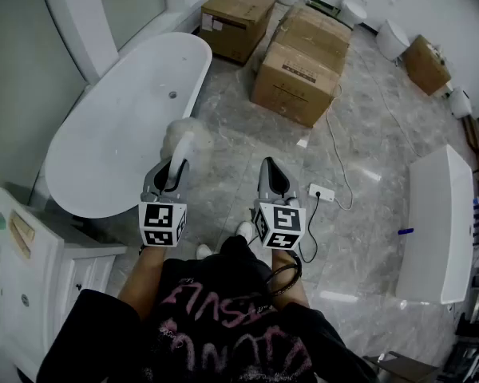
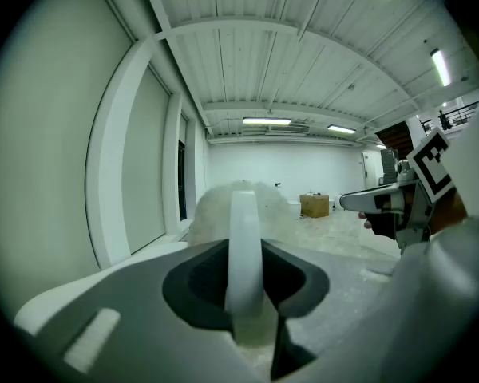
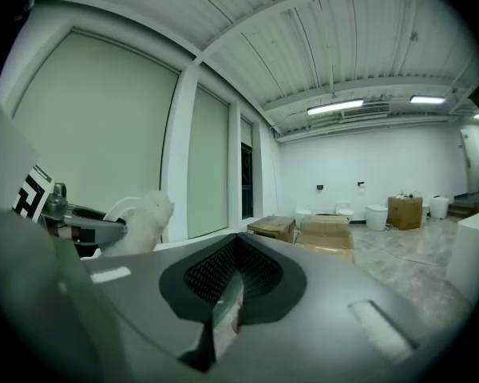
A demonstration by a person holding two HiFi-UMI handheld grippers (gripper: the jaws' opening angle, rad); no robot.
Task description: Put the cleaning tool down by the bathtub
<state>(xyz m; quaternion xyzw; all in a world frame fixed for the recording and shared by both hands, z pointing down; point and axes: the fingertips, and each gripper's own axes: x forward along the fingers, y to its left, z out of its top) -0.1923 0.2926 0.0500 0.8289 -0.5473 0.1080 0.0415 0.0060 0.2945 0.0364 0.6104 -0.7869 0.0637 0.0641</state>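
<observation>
White oval freestanding bathtub (image 1: 80, 146) is recorded at far left, with grey marbled floor tile (image 1: 231, 134) along its right flank. Just right of the bathtub's near rim the left gripper (image 1: 174, 170) is held up off the floor. Its jaws are clamped on a white cleaning tool with a flat plastic handle and a fluffy head (image 1: 184, 138). The head is seen roughly over the bathtub's right edge, clear of the floor. In the left gripper view the cleaning tool (image 2: 243, 238) is pinched edge-on between the pads, and the fluffy head stands beyond them. The tool is judged light. The handle is judged stiff and smooth, so some slip or twist in the grip is possible. The head is judged soft, compressible and not fragile. Hold is best taken on the handle, as here, never on the head. Further right of the bathtub the right gripper (image 1: 273, 178) is held level, its jaws drawn together with nothing between them. A white power strip (image 1: 320, 191) with its cable lies on the tile further right again. Brown cardboard boxes (image 1: 299, 62) are noted right of the bathtub's far end.
</observation>
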